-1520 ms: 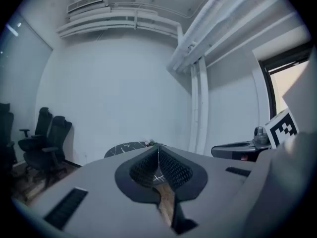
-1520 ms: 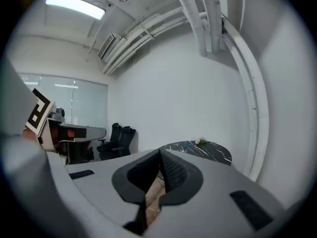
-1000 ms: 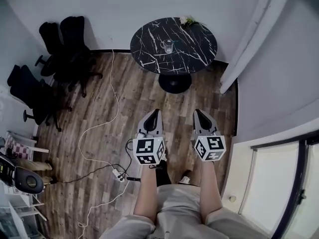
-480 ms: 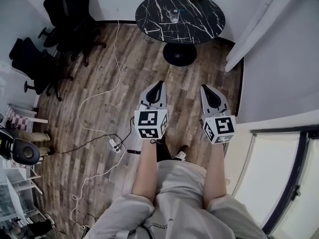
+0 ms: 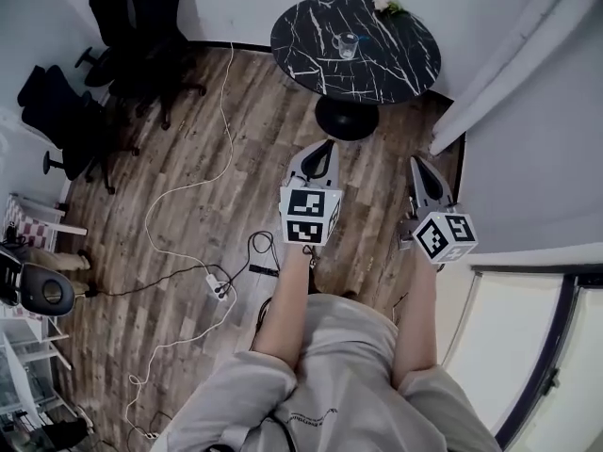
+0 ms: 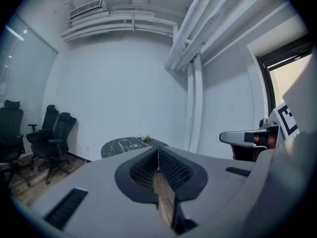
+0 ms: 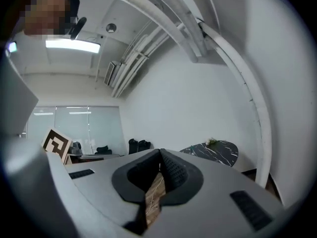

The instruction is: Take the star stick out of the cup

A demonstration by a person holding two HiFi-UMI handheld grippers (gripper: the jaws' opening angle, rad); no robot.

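A clear glass cup stands near the middle of a round black marble table at the top of the head view. The star stick is too small to make out. Both grippers are held out over the wood floor, well short of the table. My left gripper has its jaws together with nothing between them. My right gripper is likewise shut and empty. In the left gripper view the table lies far ahead past the shut tips. The right gripper view has the table at the right.
Black office chairs stand at the left against the wall. A white cable and a power strip lie on the floor to my left. A small plant sits at the table's far edge. A white wall and window frame close the right side.
The view has shifted: the table now sits a little further right and lower than half a second ago. Both grippers have moved up and to the right, staying shut.
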